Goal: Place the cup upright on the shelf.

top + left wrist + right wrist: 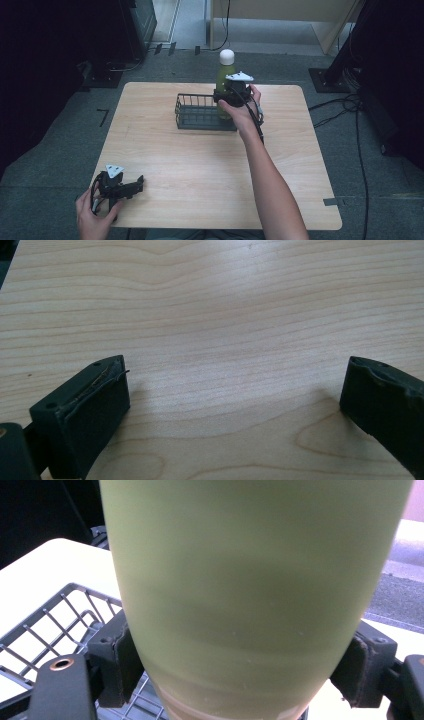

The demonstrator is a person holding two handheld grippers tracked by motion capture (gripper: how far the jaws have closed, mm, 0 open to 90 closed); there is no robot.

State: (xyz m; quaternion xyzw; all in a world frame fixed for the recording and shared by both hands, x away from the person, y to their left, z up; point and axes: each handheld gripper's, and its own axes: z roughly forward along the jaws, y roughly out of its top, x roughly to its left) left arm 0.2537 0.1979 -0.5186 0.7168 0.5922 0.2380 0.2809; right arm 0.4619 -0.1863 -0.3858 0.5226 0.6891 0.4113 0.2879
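Right tongs (227,95) clamped on green bottle (224,75), upright at right end of wire basket (192,117) on desk (200,160). Left tongs (235,395) apart, low over bare desk near front-left corner, well apart from bottle.

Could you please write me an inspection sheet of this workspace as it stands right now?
Surface: light wooden table with rounded corners, bare apart from the items below.
Job's things: green bottle with a white cap, upright at the right end of a dark wire basket; whether it rests on the basket floor cannot be told.
Clutter: nothing seen.
Grippers: right gripper has its jaws against both sides of the bottle; left gripper is open, low over the table's near left corner.
Cables: a cable trails from the right gripper; loose cables lie on the floor at right.
Surroundings: grey carpet, dark equipment at both sides.
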